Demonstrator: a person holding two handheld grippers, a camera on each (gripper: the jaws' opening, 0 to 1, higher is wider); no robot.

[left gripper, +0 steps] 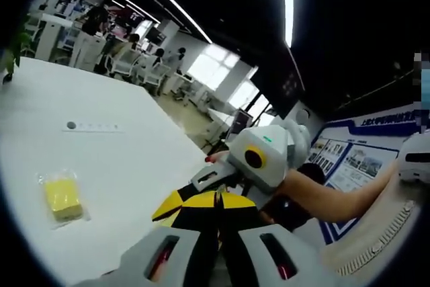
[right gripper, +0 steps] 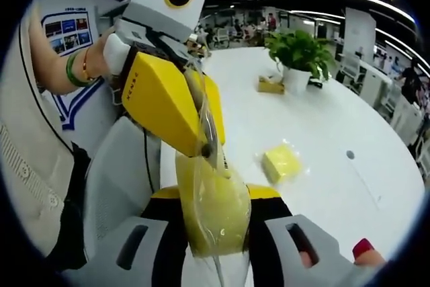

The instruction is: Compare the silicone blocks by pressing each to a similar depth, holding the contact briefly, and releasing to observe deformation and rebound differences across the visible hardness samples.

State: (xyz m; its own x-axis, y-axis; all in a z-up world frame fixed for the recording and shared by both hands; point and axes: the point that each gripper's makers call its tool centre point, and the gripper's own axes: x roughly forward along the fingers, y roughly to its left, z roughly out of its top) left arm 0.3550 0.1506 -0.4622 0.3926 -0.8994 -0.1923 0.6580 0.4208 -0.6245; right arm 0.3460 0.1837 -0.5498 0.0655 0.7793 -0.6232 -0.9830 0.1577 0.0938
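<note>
On white table (right gripper: 322, 126): bagged yellow block (right gripper: 281, 162), potted plant (right gripper: 295, 55). Right claw (right gripper: 213, 233) clamps bagged block (right gripper: 213, 216); left claw (right gripper: 208, 147) pinches its wrap.

Bagged yellow silicone block (left gripper: 63, 197) flat on white table (left gripper: 121, 159); right gripper (left gripper: 201, 181) close ahead, gripped by hand.
</note>
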